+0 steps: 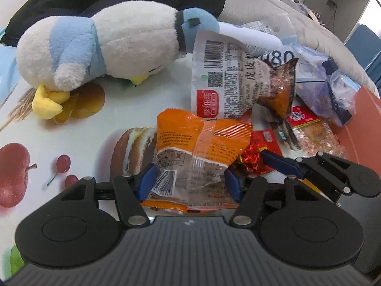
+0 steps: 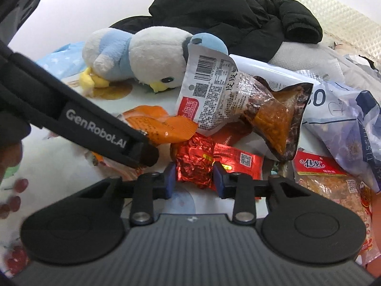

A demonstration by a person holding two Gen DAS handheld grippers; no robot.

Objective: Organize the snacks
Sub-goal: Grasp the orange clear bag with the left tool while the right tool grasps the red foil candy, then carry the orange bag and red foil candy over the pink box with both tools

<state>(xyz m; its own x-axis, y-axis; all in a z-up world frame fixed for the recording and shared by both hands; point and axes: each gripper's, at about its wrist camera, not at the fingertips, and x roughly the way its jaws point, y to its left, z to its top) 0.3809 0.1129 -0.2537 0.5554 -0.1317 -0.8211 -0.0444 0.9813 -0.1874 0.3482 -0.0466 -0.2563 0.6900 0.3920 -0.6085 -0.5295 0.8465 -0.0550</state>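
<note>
My left gripper (image 1: pixel 189 183) has its blue pads on both sides of an orange snack packet (image 1: pixel 200 143) and is shut on it. My right gripper (image 2: pixel 194 178) is shut on a crinkled red foil snack (image 2: pixel 194 163); the right gripper also shows in the left wrist view (image 1: pixel 281 162), beside that red foil (image 1: pixel 250 158). The orange packet shows in the right wrist view (image 2: pixel 157 125) under the left gripper's body (image 2: pixel 95 128). A white and clear packet with a barcode (image 1: pixel 228 81) (image 2: pixel 226 93) leans over the pile.
A blue and white plush bird (image 1: pixel 95 47) (image 2: pixel 142 57) lies behind the snacks. A black jacket (image 2: pixel 238 16) and plastic bags (image 2: pixel 345 119) crowd the back and right. A red-labelled snack pack (image 2: pixel 326 178) lies at the right. The tablecloth (image 1: pixel 59 143) has fruit prints.
</note>
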